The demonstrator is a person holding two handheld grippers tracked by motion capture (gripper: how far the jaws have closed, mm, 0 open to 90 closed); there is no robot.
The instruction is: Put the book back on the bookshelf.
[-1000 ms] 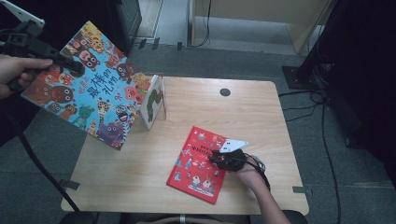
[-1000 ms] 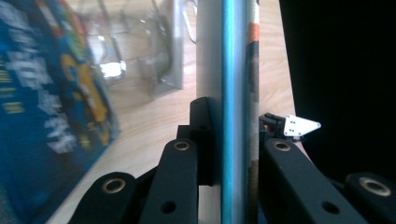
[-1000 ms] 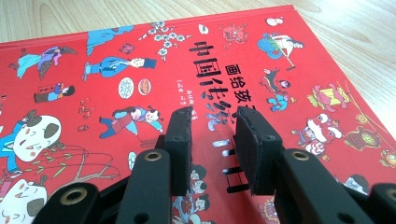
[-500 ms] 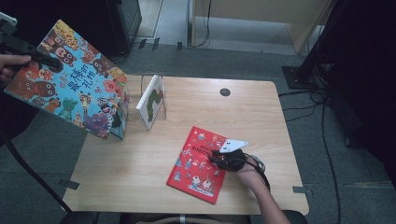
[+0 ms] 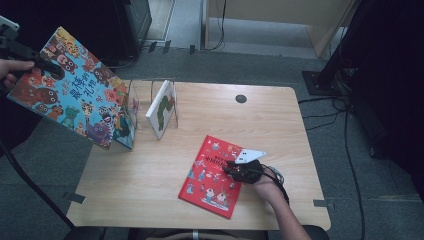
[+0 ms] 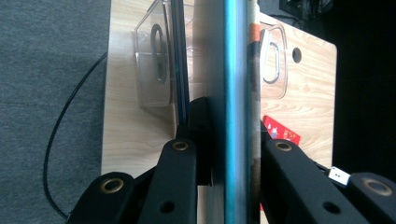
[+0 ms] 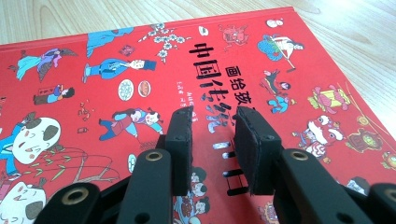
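My left gripper point(image 5: 54, 69) is up at the far left, shut on the top edge of a large colourful picture book point(image 5: 80, 95). The book hangs tilted, its lower corner by the left end of a clear book rack point(image 5: 134, 102). In the left gripper view the jaws of that gripper point(image 6: 231, 128) clamp the book's teal edge point(image 6: 232, 70), with the rack's clear dividers point(image 6: 154, 70) beyond. A white book point(image 5: 161, 107) stands in the rack. A red picture book point(image 5: 210, 177) lies flat on the table. My right gripper point(image 5: 235, 170) rests over the red cover point(image 7: 116, 70), open, with nothing between its pads point(image 7: 181, 140).
The wooden table point(image 5: 150, 200) has a round cable hole point(image 5: 241, 98) at the back. Grey carpet surrounds it, with cables and dark equipment point(image 5: 350, 100) to the right. A cable point(image 5: 30, 185) trails from my left gripper down past the table's left edge.
My left gripper has carried the big colourful book leftward and a little down, so its lower corner now sits by the rack's left end. The right gripper has stayed still on the red book.
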